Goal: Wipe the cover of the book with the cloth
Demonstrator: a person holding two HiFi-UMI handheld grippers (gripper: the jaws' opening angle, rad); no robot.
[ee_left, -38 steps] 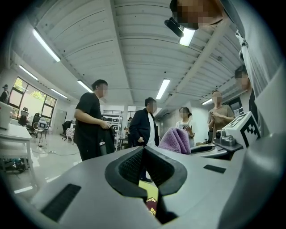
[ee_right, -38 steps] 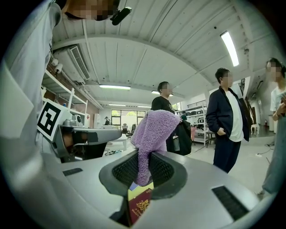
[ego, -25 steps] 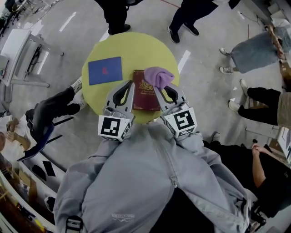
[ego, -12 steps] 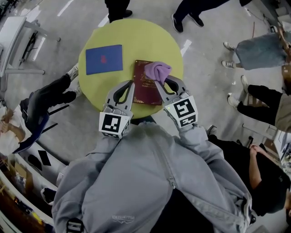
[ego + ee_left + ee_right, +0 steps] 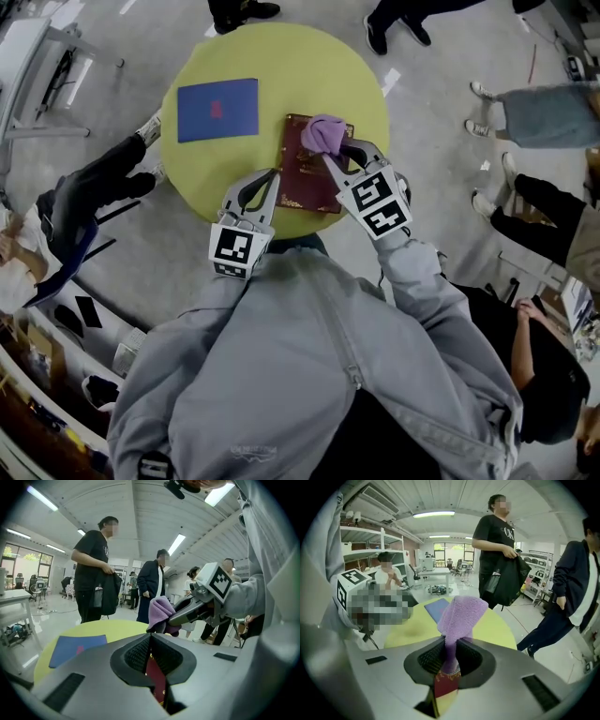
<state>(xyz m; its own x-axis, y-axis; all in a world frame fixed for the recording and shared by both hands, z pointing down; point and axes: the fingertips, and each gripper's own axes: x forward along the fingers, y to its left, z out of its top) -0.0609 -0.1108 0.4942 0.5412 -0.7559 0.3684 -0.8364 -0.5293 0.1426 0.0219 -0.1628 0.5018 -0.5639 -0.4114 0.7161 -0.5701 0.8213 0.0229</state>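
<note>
One cloth (image 5: 324, 133), pinched by right hand-held gripper (image 5: 331, 156), tops book (image 5: 305, 187) lying lengthwise front-to-back.

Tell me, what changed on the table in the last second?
The right hand-held gripper, shut on the cloth, slid it slightly leftward over the far end of the red book; the cloth no longer overhangs the right edge. Nothing was grabbed or released. The left hand-held gripper stays shut beside the red book, and the blue book hasn't moved.
</note>
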